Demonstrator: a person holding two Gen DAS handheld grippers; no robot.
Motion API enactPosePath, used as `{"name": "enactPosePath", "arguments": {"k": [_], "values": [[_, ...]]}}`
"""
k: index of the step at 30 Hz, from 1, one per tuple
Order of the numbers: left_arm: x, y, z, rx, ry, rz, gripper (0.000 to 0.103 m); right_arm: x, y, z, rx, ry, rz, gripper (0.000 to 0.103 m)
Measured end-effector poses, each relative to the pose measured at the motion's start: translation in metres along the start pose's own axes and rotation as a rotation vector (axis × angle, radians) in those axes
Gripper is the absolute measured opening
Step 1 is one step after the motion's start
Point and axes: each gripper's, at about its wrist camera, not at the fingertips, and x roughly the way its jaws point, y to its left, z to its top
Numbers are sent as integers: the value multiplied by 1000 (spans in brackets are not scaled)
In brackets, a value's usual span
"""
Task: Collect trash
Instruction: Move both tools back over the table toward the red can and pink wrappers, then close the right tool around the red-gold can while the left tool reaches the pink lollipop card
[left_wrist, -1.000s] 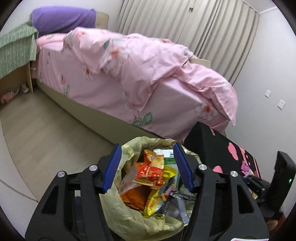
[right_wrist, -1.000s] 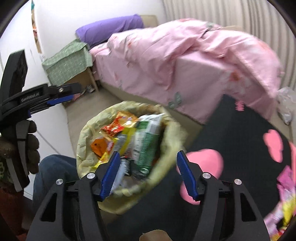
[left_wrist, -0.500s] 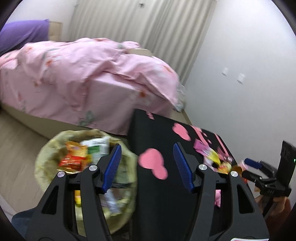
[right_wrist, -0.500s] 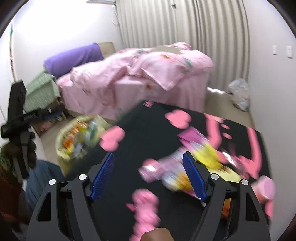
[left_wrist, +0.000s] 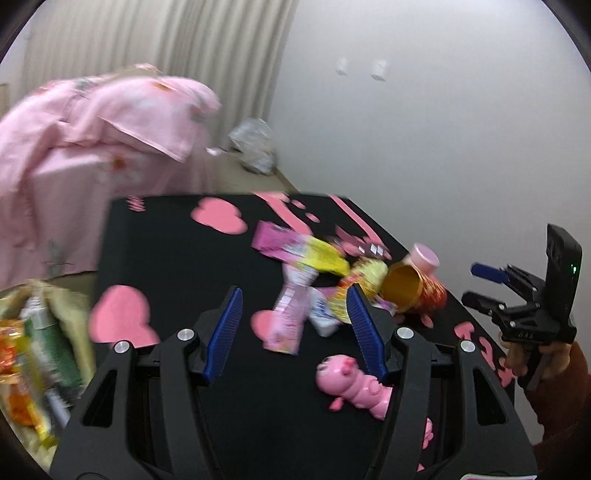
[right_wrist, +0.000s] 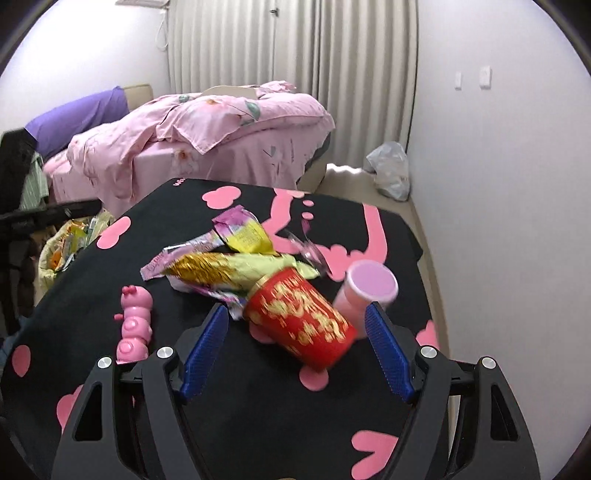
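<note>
Glossy red-and-gold paper cup (right_wrist: 301, 325), crinkly foil wrappers (right_wrist: 225, 269), matt black cloth tabletop (right_wrist: 258, 406), shiny pink plastic toy (right_wrist: 135, 325).

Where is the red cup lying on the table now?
In the right wrist view the red cup lies on its side on the black table, between the wrappers and the pink cup.

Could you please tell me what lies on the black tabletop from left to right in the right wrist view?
Pink caterpillar toy → crumpled snack wrappers → red cup on its side → pink cup.
</note>
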Motion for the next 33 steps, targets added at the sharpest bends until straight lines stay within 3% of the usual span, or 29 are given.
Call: {"name": "enactPosePath", "arguments": {"k": [2,9,16,21,22,23,26,30,33], "values": [[22,-2,-1,-25,44,-42,56,2,-5,-7,-4,7,-10,73],[54,-12,-4,-6,113,-59,59,15,0,-11,-132,12,19,73],[47,-2,-6,-61,82,8,59,45,37,8,-409,12,5,73],[25,14,-8,-105,49,20,59,81,55,6,-556,100,-92,73],[20,19,-9,-115,38,23,59,86,55,4,-561,117,-117,68],[16,21,-9,-121,32,24,59,85,54,3,-556,119,-126,59],[8,28,-12,-139,18,22,59,69,48,6,-460,116,-79,53],[7,28,-15,-145,21,7,59,40,35,5,-300,72,-4,50],[9,21,-15,-127,28,-11,59,17,14,4,-108,34,91,50]]}}
